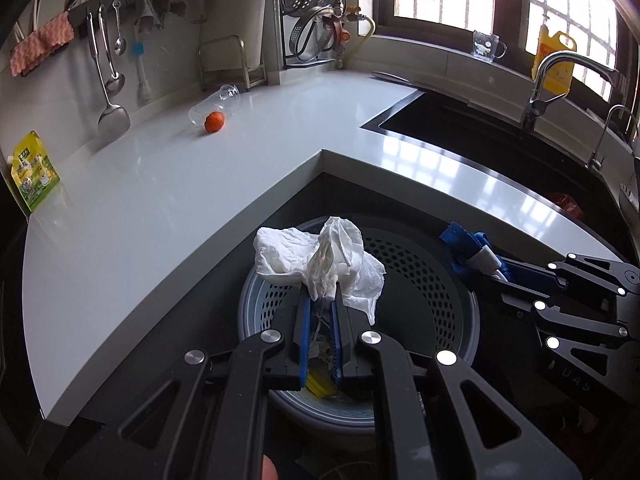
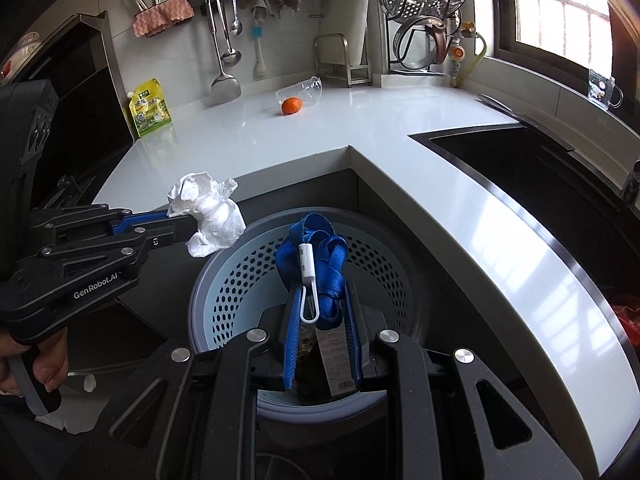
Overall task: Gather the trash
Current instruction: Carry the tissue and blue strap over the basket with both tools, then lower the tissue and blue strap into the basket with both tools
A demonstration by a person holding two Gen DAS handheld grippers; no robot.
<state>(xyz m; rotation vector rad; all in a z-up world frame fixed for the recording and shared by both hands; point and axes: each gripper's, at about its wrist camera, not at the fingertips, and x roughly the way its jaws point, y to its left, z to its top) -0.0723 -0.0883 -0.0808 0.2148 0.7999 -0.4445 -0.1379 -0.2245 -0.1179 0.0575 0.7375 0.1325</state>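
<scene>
Left gripper [image 1: 322, 300]: clamped on one crumpled tissue [image 1: 320, 258], held above perforated bin [image 1: 420, 280]. Right gripper [image 2: 320, 300]: clamped on one blue strap [image 2: 316, 256] with white clip, over same bin. Bin interior partly blocked by both grippers. Countertop [image 1: 160, 192] at 12 o'clock: one orange [image 1: 214, 122], one tipped glass [image 1: 218, 102] touching it. Sink [image 1: 460, 128] at 2 o'clock.

White tissue [image 1: 320, 256], blue strap [image 2: 316, 264]

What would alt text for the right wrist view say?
The right tongs grip a blue strap above a perforated bin. Beside them the left tongs hold a crumpled tissue; an orange sits on the counter.
</scene>
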